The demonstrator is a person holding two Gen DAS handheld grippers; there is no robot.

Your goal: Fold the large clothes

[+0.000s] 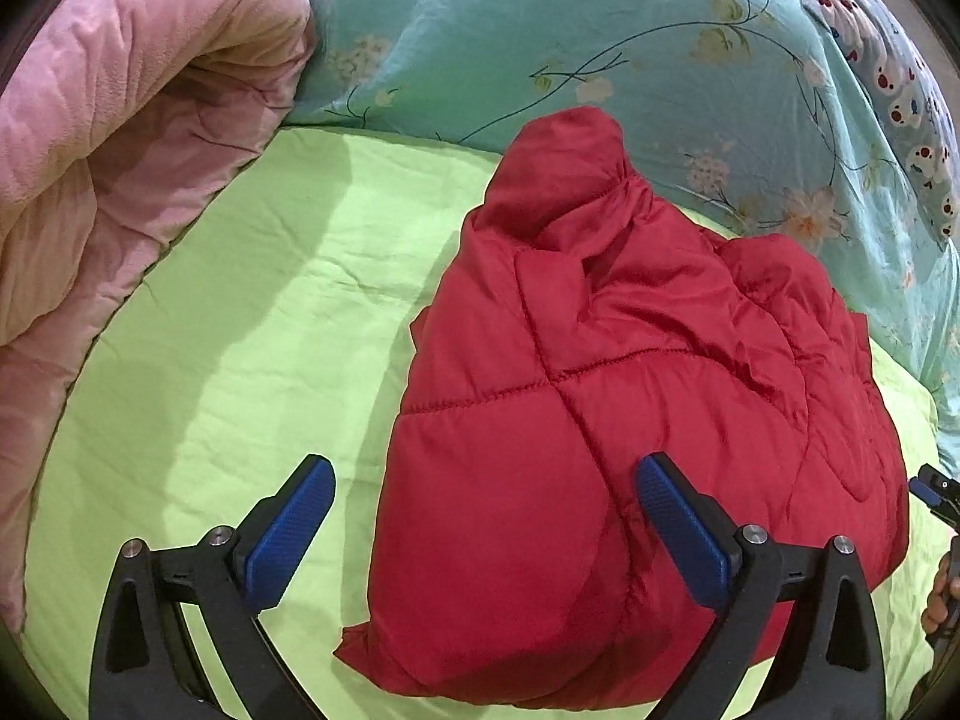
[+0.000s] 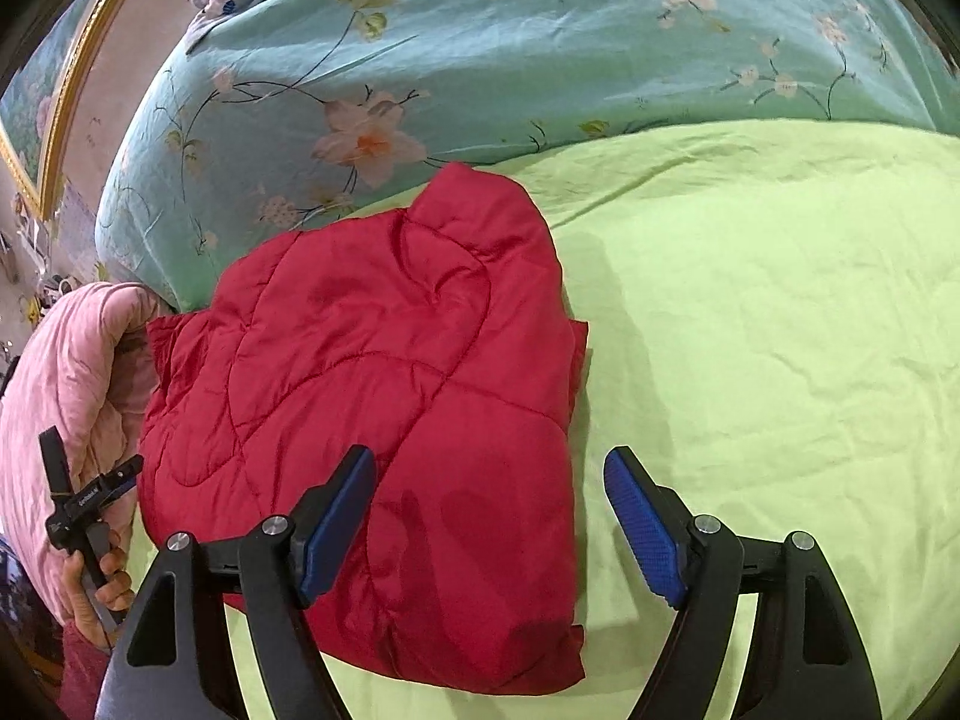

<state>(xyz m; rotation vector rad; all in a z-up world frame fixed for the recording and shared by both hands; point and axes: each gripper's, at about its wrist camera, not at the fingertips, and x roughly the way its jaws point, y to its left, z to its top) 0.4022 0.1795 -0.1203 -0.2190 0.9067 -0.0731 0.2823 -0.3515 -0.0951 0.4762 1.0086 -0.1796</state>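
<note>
A red quilted jacket (image 1: pixel 630 396) lies folded into a compact bundle on a lime-green sheet (image 1: pixel 240 312). Its far end just reaches a teal floral quilt (image 1: pixel 540 30) bunched along the far side of the sheet. A pink blanket (image 1: pixel 108 120) is heaped at the left edge of the sheet, apart from the jacket in the left wrist view.

The left gripper (image 1: pixel 486 498) hangs above the near left edge of the jacket with its blue-padded jaws spread wide; one finger stands over bare sheet, the other over the red fabric, and nothing is clamped between them. The right gripper (image 2: pixel 489 492) hangs above the jacket's near right corner, its jaws also apart and empty, one finger over the jacket and the other over the sheet.

In the right wrist view a hand (image 2: pixel 99 588) grasps the left tool's handle near the pink blanket. A patterned pillow (image 1: pixel 900 90) shows beyond the quilt at far right.
</note>
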